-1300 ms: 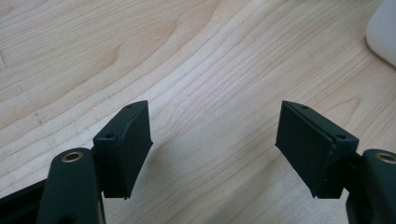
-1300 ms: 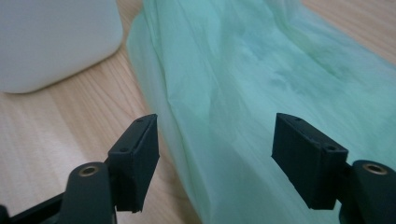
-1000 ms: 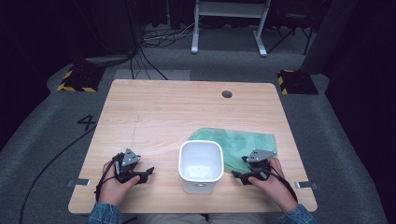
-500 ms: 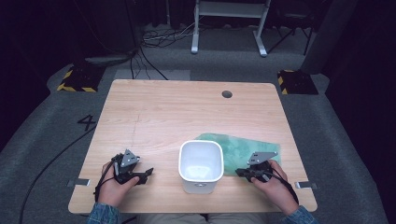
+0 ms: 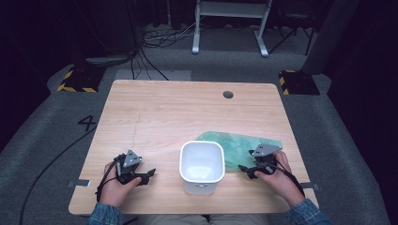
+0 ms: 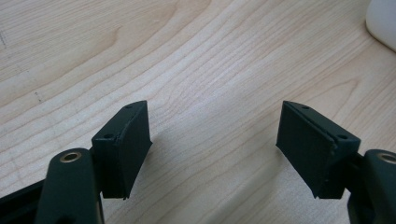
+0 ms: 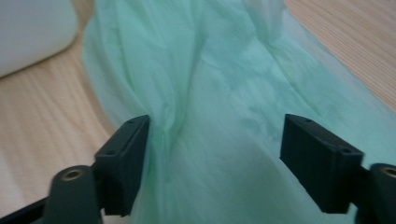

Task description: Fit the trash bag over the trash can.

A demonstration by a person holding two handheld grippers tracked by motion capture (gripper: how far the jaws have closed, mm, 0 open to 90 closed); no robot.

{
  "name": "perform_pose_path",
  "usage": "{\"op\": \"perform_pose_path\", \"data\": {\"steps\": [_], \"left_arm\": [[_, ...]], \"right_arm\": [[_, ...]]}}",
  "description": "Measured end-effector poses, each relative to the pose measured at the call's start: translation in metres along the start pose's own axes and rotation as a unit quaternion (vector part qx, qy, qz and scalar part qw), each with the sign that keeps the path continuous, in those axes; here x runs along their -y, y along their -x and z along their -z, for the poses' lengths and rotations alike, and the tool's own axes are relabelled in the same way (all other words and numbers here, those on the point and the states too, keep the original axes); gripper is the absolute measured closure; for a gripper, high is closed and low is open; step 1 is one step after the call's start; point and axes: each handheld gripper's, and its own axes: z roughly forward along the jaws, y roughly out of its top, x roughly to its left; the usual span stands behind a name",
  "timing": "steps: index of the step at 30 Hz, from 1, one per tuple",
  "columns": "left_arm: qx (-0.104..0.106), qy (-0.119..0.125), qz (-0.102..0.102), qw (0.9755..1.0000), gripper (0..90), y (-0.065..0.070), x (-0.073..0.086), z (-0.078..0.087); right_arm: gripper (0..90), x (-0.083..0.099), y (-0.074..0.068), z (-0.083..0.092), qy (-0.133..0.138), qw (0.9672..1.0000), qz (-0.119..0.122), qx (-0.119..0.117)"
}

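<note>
1. Jaws on both grippers stand wide apart, and we see nothing held between either pair.
2. We hold the left gripper (image 5: pixel 146 175) low over bare wood at the near left of the desk (image 5: pixel 187 112), its jaws pointing toward the white bin (image 5: pixel 202 165).
3. Along the left gripper (image 6: pixel 215 149) we see only wood grain between the jaws, with a corner of the white bin (image 6: pixel 383 21) at the upper right.
4. Our right gripper (image 5: pixel 244 169) sits at the near edge of the green plastic bag (image 5: pixel 239 145), which lies flat and crumpled on the desk just right of the bin.
5. Along the right gripper (image 7: pixel 215 158) the green plastic bag (image 7: pixel 219 93) spreads under and between the jaws; we cannot tell whether they touch it.
</note>
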Motion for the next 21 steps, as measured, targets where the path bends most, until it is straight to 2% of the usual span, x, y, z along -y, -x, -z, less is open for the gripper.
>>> {"op": "perform_pose_path", "data": {"steps": [3,4,6,7,8,10,13,14,16,18,21], "left_arm": [[0.000,0.000,-0.001,1.0000,25.4,0.000,0.000,0.000],[0.000,-0.001,-0.001,1.0000,25.4,0.000,0.000,0.000],[0.001,-0.001,-0.001,1.0000,25.3,0.000,0.000,0.000],[0.000,-0.003,-0.002,1.0000,25.3,0.001,0.000,0.000],[0.000,-0.003,-0.002,1.0000,25.3,0.001,0.000,-0.001],[0.004,-0.006,-0.001,1.0000,25.1,0.001,0.000,-0.001],[0.006,-0.006,-0.004,1.0000,25.0,0.002,0.000,-0.002],[0.007,-0.005,-0.004,1.0000,24.9,0.002,0.000,-0.002],[0.007,-0.005,-0.004,1.0000,24.9,0.002,0.000,-0.002],[0.004,-0.003,-0.005,1.0000,24.9,0.001,0.000,-0.002],[0.007,-0.004,-0.004,1.0000,24.8,0.002,0.000,-0.002]], "right_arm": [[20.9,0.001,0.008,-0.002,-0.004,1.0000,-0.003,0.003],[20.5,0.003,0.016,-0.006,-0.013,0.9998,-0.014,0.004],[20.6,0.004,0.019,-0.007,-0.016,0.9997,-0.018,0.005],[27.8,0.006,0.024,-0.009,-0.016,0.9988,-0.044,-0.012],[27.8,0.006,0.024,-0.009,-0.016,0.9988,-0.044,-0.012],[48.9,0.006,0.027,-0.007,-0.007,0.9986,-0.048,-0.018],[72.0,0.005,0.027,-0.004,-0.014,0.9984,-0.050,-0.021],[81.0,0.004,0.023,-0.001,-0.025,0.9982,-0.049,-0.024],[84.0,0.003,0.020,0.000,-0.031,0.9980,-0.048,-0.025],[88.6,0.002,0.012,0.004,-0.048,0.9964,-0.056,-0.040],[88.3,0.003,0.007,0.006,-0.052,0.9955,-0.060,-0.052]]}}
